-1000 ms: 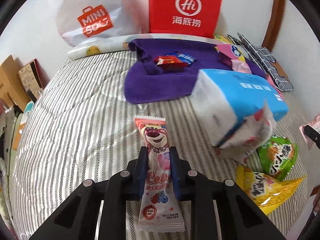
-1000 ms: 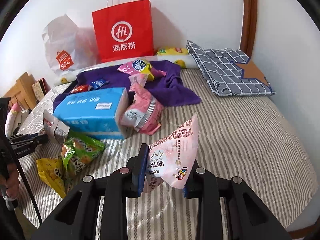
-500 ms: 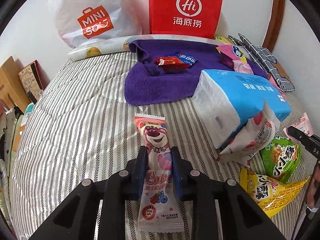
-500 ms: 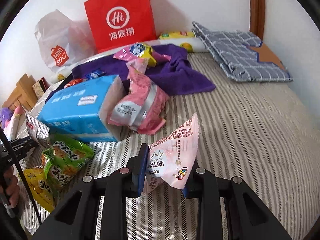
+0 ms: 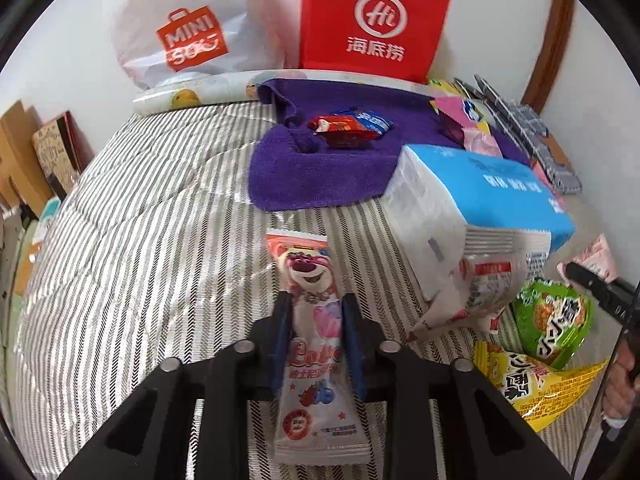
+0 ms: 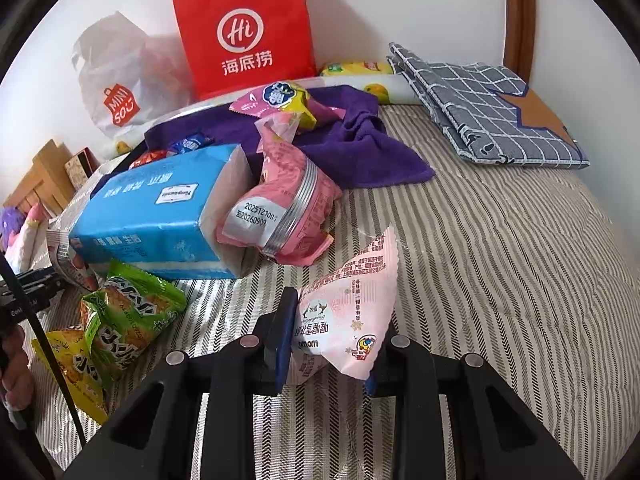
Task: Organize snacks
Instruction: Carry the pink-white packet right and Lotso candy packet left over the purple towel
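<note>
My left gripper (image 5: 316, 312) is shut on a long pink bear-print snack packet (image 5: 312, 320), held above the striped bed. My right gripper (image 6: 332, 320) is shut on a pale pink snack pouch (image 6: 348, 316). A blue tissue pack (image 6: 160, 216) lies mid-bed with a pink snack bag (image 6: 284, 208) against it. Green (image 6: 128, 320) and yellow (image 6: 68, 364) snack bags lie at its near left. Small red and blue packets (image 5: 348, 126) and a pink-yellow bag (image 6: 280, 100) rest on a purple towel (image 5: 320, 168).
A red paper bag (image 6: 244, 32) and a white plastic bag (image 6: 120, 80) stand against the wall. A folded grey checked cloth (image 6: 488, 108) lies at the back right. Wooden items (image 5: 24, 160) stand beside the bed's left edge.
Both grippers have moved closer to the pile with their packets still held. The tissue pack and snack bags look larger in both views.
</note>
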`<state>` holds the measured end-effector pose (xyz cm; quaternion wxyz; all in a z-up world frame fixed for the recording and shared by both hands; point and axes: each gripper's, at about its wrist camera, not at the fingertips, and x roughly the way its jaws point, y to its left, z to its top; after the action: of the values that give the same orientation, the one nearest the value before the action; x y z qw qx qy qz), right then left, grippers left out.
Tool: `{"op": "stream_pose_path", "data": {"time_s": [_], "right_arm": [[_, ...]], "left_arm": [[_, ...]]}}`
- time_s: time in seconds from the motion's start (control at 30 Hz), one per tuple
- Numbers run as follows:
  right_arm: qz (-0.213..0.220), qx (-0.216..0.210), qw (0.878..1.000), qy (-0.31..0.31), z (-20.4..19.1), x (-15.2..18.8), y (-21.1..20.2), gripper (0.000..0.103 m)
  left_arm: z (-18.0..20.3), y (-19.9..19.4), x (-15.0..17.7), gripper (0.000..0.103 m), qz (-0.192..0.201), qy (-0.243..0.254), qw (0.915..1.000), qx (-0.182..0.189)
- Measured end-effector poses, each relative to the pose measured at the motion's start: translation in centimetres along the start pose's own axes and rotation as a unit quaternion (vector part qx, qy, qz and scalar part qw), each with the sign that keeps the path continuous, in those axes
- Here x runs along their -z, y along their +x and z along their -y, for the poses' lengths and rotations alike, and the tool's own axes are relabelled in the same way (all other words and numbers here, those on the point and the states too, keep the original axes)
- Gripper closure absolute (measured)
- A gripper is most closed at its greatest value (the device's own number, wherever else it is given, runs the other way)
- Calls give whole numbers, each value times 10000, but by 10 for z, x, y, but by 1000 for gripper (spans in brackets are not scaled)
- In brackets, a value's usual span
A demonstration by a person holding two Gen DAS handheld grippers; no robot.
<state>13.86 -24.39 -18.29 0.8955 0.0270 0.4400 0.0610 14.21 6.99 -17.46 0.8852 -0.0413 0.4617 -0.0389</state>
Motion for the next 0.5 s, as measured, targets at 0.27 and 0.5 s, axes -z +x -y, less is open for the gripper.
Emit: {"op": "stream_pose_path", "data": {"time_s": [0.27, 0.5], "right_arm": [[81, 119, 9998, -111, -2, -2, -8, 75], [425, 85, 9988, -214, -8, -13, -40, 75]], "left_arm": [[-8, -18, 6, 83, 61, -267, 9995, 134], [-3, -47, 2, 83, 346, -237, 9985, 339]]}}
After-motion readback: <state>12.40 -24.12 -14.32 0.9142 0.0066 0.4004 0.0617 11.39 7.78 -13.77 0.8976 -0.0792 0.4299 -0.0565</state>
